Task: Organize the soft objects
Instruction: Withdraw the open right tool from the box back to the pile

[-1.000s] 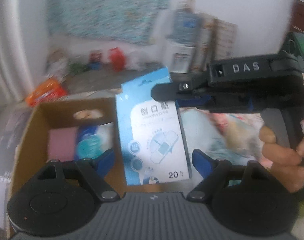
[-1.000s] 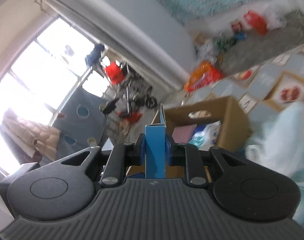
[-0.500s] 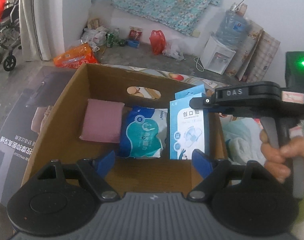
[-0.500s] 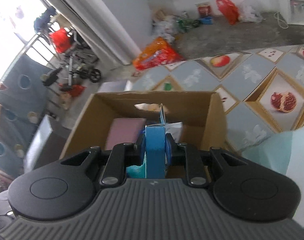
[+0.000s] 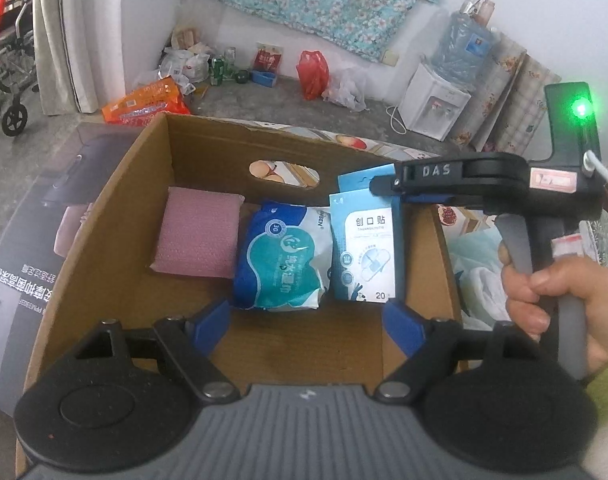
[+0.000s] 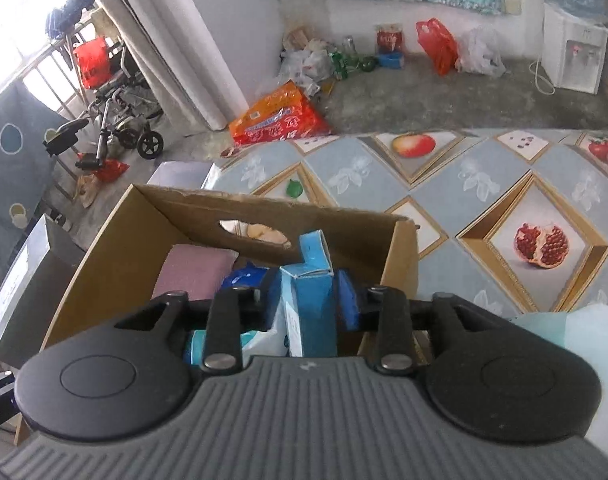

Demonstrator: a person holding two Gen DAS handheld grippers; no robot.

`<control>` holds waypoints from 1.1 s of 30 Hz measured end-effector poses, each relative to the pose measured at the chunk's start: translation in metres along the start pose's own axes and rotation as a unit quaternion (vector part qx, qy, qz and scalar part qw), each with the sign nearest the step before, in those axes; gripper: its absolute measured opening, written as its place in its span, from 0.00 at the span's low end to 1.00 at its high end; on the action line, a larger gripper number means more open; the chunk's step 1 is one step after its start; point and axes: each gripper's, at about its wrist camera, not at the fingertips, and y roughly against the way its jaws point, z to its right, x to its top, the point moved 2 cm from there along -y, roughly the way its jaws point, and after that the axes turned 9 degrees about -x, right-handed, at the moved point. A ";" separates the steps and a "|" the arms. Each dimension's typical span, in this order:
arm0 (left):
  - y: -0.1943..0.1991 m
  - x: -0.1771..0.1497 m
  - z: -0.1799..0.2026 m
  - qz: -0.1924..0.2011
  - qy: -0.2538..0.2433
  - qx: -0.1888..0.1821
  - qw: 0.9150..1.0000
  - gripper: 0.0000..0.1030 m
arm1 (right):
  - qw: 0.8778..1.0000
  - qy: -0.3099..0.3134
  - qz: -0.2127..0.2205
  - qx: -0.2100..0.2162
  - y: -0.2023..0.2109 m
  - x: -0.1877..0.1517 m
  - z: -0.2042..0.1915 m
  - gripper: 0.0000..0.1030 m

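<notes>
- Blue fingers [image 6: 346, 300] of the right gripper [image 6: 308, 302] flank the top of the light-blue cardboard box of adhesive plasters [image 5: 364, 256]; the left pad looks just apart from it, so whether the grip is clenched or loosened I cannot tell.
- Left gripper [image 5: 306, 322] fingers [image 5: 210, 326] stand wide apart and released, with nothing between them, hovering over the near edge of the open brown cardboard carton [image 5: 116, 216].
- That plaster box stands upright inside the carton at its right end, touching the blue-and-teal plastic pack of wipes [image 5: 282, 258]; a flat pink sponge pad [image 5: 198, 236] lies to the left of the pack.
- From the right wrist view, the gripper body hides the lower part of the box and most of the wipes pack; only a corner of the pink pad shows.
- In the left wrist view the right gripper's black arm covers the box's upper right corner, and the person's right hand [image 5: 560, 300] is cut off at the frame edge.
- The carton rests on a fruit-patterned mat [image 6: 484, 184]; what lies under the mat is hidden.
- A second ago the box hung in the air in front of the carton; half a second ago it was already at the right end, and it now sits lower against the wipes pack, with the right fingers spread a little wider than before.
</notes>
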 end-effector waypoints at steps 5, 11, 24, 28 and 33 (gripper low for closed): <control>0.005 -0.002 0.004 0.007 -0.006 0.003 1.000 0.83 | 0.999 -0.006 0.038 -0.012 0.019 0.005 0.006 0.42; 0.013 -0.005 0.007 0.016 -0.010 0.008 1.000 0.83 | 0.998 0.002 0.050 0.024 0.050 0.002 0.001 0.40; 0.014 -0.009 -0.012 0.007 0.009 0.021 1.000 0.83 | 0.997 -0.009 -0.073 -0.014 -0.014 0.005 -0.020 0.46; 0.017 -0.008 -0.015 0.012 0.011 0.019 1.000 0.83 | 0.997 -0.014 -0.080 -0.015 -0.017 0.005 -0.027 0.49; 0.023 -0.009 -0.010 0.021 -0.001 0.013 1.000 0.83 | 0.999 -0.015 -0.046 0.017 0.008 0.005 -0.021 0.51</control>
